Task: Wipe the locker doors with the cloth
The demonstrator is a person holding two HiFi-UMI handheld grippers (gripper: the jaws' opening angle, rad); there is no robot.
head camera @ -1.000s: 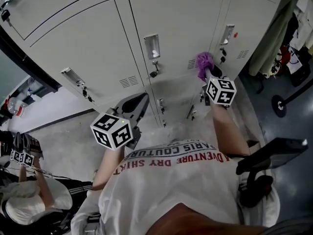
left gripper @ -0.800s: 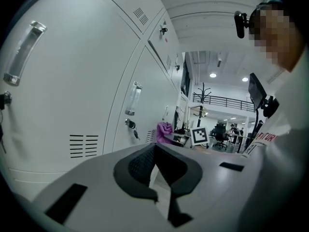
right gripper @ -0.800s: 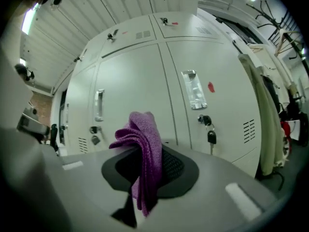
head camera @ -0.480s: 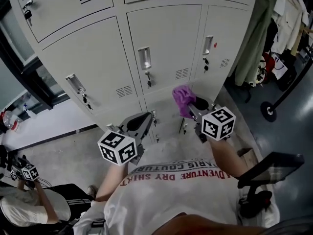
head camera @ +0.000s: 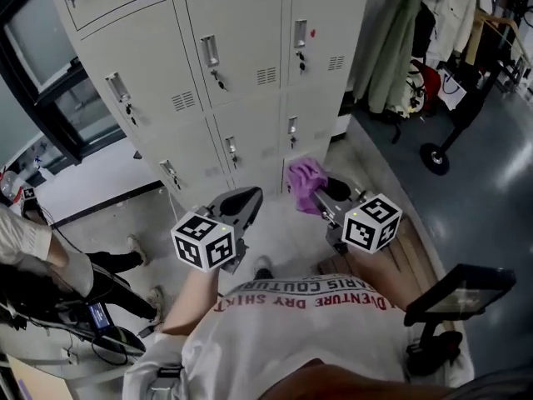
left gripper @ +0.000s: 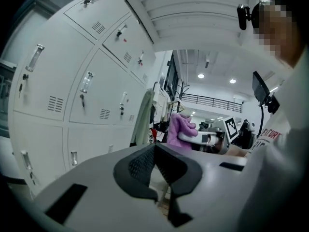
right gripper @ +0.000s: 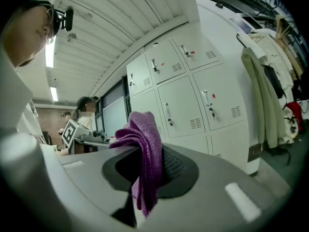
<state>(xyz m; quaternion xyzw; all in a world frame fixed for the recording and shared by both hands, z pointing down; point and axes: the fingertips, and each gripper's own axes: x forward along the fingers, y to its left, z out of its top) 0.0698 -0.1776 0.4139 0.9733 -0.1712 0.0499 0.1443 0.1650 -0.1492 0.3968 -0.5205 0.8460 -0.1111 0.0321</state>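
Right claw [head camera: 323,194] clamped on purple cloth [head camera: 306,182], centre frame, well apart from locker doors [head camera: 250,57] in upper frame. Left claw [head camera: 243,198] jaws together, nothing between. Judged: needed cloth pressed flat on door, even sweeps, skirting handles [head camera: 210,50].

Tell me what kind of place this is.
Likely a locker or changing room in a workplace: a bank of grey metal lockers, jackets hanging beside them, and a bare concrete floor.

lockers [head camera: 241,65] cropped at top, bystander [head camera: 75,277] cropped left
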